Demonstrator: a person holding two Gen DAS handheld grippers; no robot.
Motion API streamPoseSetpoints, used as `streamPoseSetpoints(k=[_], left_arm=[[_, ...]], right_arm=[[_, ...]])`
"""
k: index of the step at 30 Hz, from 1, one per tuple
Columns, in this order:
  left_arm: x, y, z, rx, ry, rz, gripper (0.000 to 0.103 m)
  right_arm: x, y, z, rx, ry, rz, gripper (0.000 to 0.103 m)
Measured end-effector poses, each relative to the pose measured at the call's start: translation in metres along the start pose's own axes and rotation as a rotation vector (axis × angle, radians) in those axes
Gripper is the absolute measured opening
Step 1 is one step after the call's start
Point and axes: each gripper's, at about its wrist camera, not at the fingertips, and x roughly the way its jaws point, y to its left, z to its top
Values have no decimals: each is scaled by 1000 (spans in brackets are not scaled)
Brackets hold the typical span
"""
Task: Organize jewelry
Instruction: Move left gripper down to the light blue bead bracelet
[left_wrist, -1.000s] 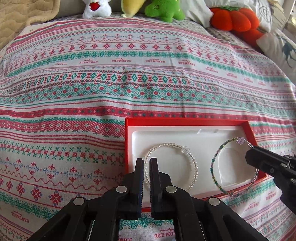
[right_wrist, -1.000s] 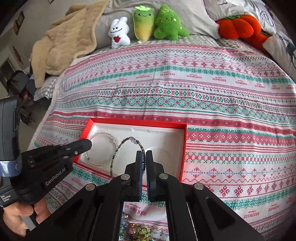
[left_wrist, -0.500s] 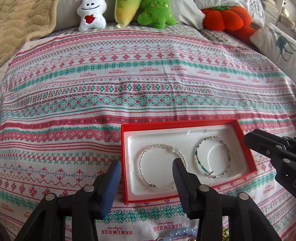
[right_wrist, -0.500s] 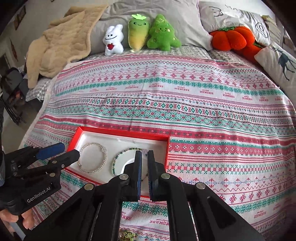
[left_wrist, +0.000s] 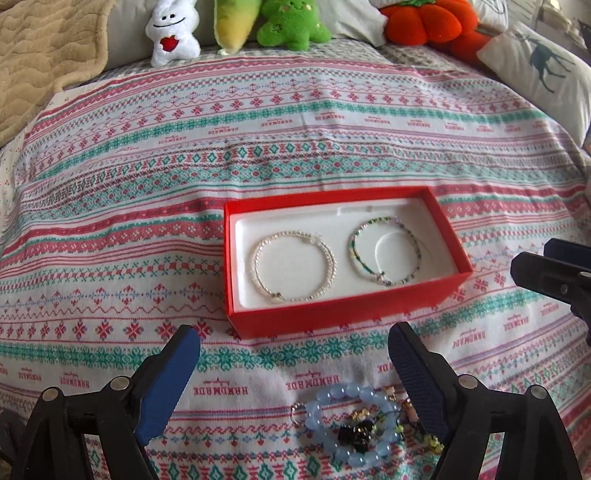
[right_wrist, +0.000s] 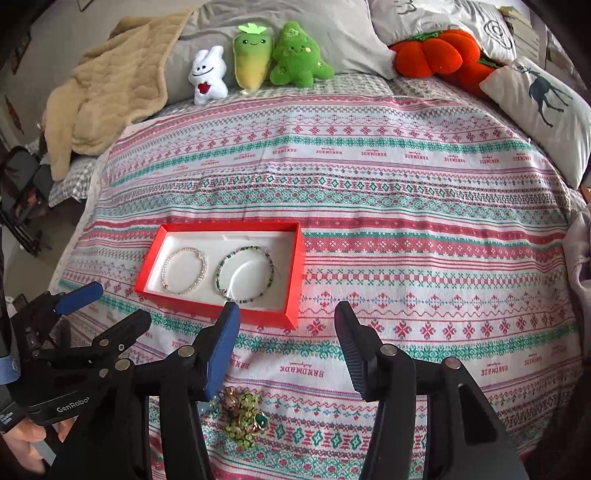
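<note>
Bracelets are seen inside the red box (left_wrist: 343, 314) on the bed (left_wrist: 258, 147): pearl bracelet (left_wrist: 294, 266) at 9 o'clock, green beaded bracelet (left_wrist: 386, 251) at 3 o'clock, apart. Left gripper (left_wrist: 293, 365) and right gripper (right_wrist: 286, 345) have just been opening; fingers are spread, nothing between them. Loose jewelry pile (left_wrist: 365, 428) is noted at 6 o'clock of the box.
</note>
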Motion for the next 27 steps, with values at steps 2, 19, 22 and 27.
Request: streamPoseSetpoints(k=[2, 19, 22, 27], left_arm=[[-2, -2, -9, -3, 21, -17, 89], [3, 15, -61, -133, 113, -143, 89], [8, 24, -65, -168, 120, -159, 88], [16, 33, -74, -226, 141, -220, 75]], right_arm=[[-7, 0, -9, -12, 13, -5, 64], [-7, 6, -65, -76, 149, -21, 67], [2, 4, -72, -59, 189, -8, 67], [13, 1, -78, -24, 232, 34, 67]])
